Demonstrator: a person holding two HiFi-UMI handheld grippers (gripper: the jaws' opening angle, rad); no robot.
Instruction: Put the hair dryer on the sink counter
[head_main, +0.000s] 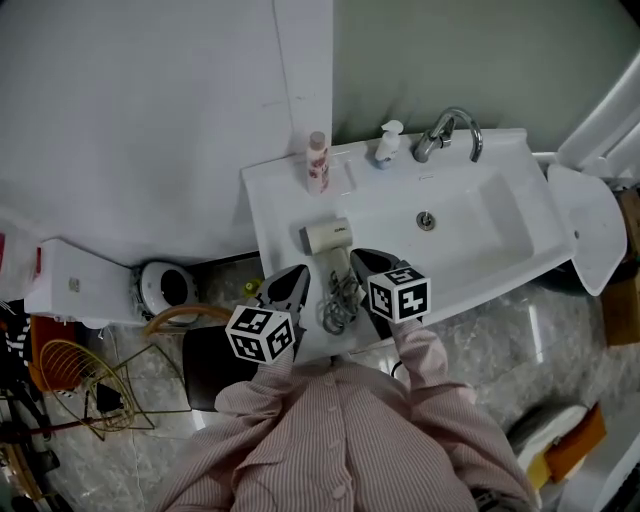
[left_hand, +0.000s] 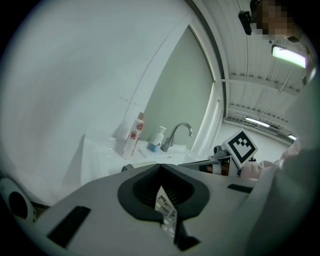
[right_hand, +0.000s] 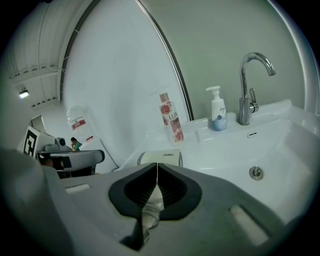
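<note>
Hair dryer (head_main: 328, 236) lies on the sink counter (head_main: 278, 205) — near a LUX bottle (head_main: 317, 160) (red-flowered label).

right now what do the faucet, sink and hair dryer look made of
Faucet: polished chrome-look metal, with mirror-like highlights. Sink: glossy white, probably ceramic or cast resin, given its soft sheen. Hair dryer: matte cream body, likely plastic, with a small printed logo.

Hair dryer (right_hand: 161, 158) half hidden
Barrel alone clear above right gripper (right_hand: 157, 166) (jaws together in front); handle lost behind it; cord (head_main: 340, 300) tangled, ends untraceable.
</note>
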